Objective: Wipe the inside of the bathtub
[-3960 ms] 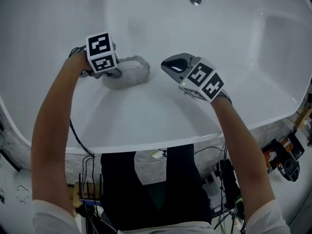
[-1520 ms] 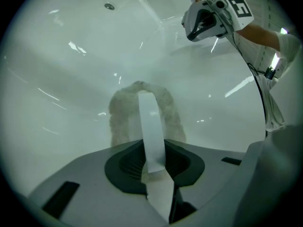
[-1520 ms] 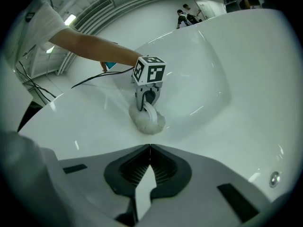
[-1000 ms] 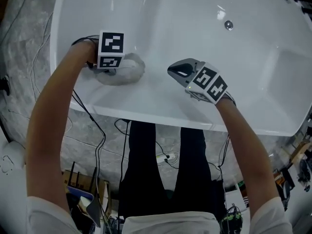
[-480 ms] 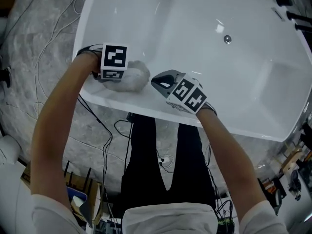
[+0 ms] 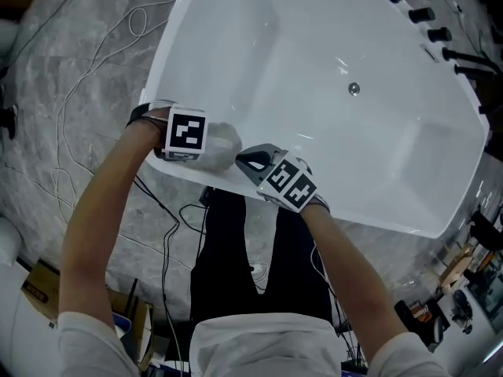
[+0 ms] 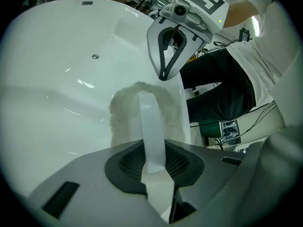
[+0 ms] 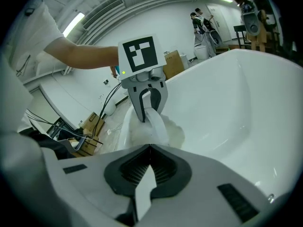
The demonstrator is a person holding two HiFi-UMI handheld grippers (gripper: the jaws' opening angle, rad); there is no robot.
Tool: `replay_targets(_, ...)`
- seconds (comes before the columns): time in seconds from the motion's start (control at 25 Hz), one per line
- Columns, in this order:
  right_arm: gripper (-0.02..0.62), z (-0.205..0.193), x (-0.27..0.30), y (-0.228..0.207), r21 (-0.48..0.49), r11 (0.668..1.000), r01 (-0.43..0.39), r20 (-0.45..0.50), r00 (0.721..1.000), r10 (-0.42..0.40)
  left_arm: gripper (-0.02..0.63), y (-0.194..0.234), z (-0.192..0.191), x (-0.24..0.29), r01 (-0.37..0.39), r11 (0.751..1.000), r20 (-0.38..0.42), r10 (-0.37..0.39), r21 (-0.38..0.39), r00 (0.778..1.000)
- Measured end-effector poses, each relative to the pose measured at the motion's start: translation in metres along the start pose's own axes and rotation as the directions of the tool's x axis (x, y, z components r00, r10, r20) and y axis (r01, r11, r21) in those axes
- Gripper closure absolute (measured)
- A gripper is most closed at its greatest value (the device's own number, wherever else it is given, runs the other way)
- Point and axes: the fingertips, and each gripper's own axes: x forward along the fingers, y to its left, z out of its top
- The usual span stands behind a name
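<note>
The white bathtub (image 6: 369, 210) fills the head view, its drain (image 6: 354, 89) at mid-floor. A fluffy pale cloth (image 6: 224, 141) lies at the tub's near left corner, by the rim. My left gripper (image 6: 207, 151) is shut on the cloth's white strap (image 7: 150, 122), which runs from the jaws to the cloth (image 7: 125, 112). My right gripper (image 6: 240, 160) hovers just right of the cloth with its jaws shut and nothing in them. Its shut tips (image 7: 164, 74) show in the left gripper view. In the right gripper view the left gripper (image 8: 144, 118) stands over the cloth (image 8: 168, 130).
Dark tap fittings (image 6: 424, 12) line the tub's far right rim. Cables (image 6: 94, 69) trail over the grey stone floor at the left. A cardboard box (image 6: 35, 290) sits lower left. My legs stand against the tub's near side.
Both grippers and the cloth have drawn back from the tub's inner wall to its near left rim. The right gripper has closed in on the cloth. The head view has pulled away.
</note>
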Motion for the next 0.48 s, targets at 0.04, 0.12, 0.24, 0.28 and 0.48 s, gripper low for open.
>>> replay_targets(0.04,0.576,0.003,-0.003,0.001,-0.001,1.0,0.002,0.004,1.0,-0.002,0.506,-0.002,-0.001,-0.005,-0.01,1.0,0.004,0.01,0.003,1.0)
replay_targets(0.12,0.576,0.009,-0.009,0.002,-0.001,1.0,0.008,0.009,1.0,-0.008,0.506,-0.006,-0.002,-0.014,-0.037,0.999,0.018,0.037,0.0,0.999)
replay_targets(0.24,0.577,0.02,-0.017,0.009,0.005,1.0,0.012,0.025,1.0,-0.012,0.506,-0.016,-0.004,-0.023,-0.071,0.997,0.054,0.073,-0.035,0.996)
replay_targets(0.28,0.576,0.024,-0.021,0.013,0.006,1.0,0.011,0.03,0.999,-0.012,0.506,-0.02,-0.004,-0.026,-0.077,0.996,0.062,0.079,-0.046,0.995)
replay_targets(0.48,0.576,0.038,-0.047,0.024,-0.012,1.0,0.015,0.062,0.998,-0.014,0.506,-0.039,0.002,-0.04,-0.12,0.99,0.071,0.125,-0.069,0.99)
